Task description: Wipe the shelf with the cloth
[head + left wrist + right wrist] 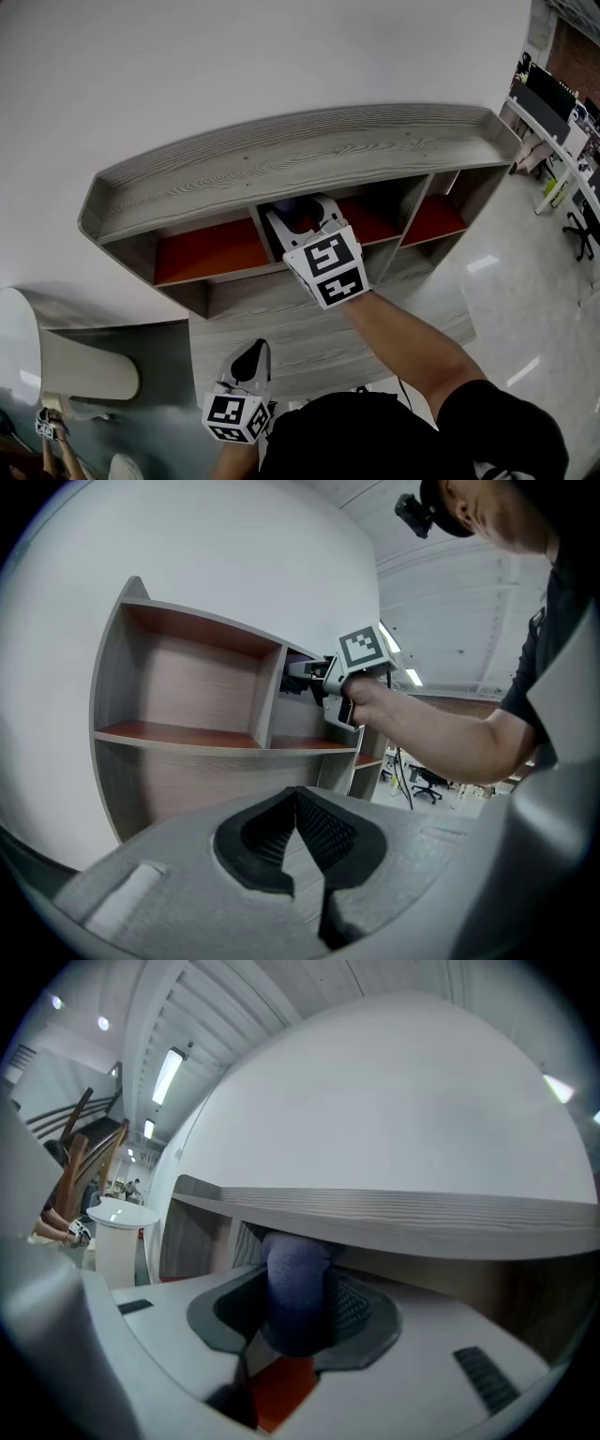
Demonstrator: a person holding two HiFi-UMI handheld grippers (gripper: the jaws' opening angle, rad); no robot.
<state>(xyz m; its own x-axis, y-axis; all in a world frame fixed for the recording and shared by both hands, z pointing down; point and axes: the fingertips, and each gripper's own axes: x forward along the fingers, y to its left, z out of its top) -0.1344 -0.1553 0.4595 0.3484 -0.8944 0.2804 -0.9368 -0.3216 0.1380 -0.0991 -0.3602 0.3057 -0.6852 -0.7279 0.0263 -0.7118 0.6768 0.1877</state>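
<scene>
Blue-grey cloth (295, 1283) sits clamped in the right gripper's (305, 217) jaws inside the wooden shelf's (281, 159) middle compartment. Below, the left gripper (298, 799) hangs with jaws together, empty.

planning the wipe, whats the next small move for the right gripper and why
Probably lower the right gripper until its clamped cloth presses on the middle compartment's red floor. The cloth seems to sit just above it, under the top board of the shelf.
</scene>
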